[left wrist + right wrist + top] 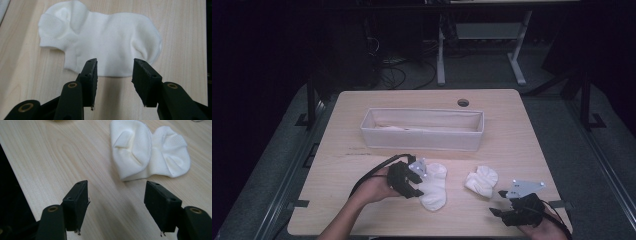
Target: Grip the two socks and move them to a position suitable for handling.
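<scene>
A flat white sock [434,187] [107,37] lies on the wooden table [362,165], left of centre near the front. My left gripper [418,186] [115,75] hovers at the sock's left edge with its jaws apart and nothing pressed between them. A second white sock [482,180] [147,150], folded over on itself, rests to the right. My right gripper [497,202] [117,200] sits near the table's front right corner, a short way from that folded sock. It stands open over bare wood.
A long white fabric box [422,140] stands across the middle of the table behind both socks, with something pale lying inside. A round cable hole [463,102] is near the far edge. Beyond the table are dark floor, cables and desk legs.
</scene>
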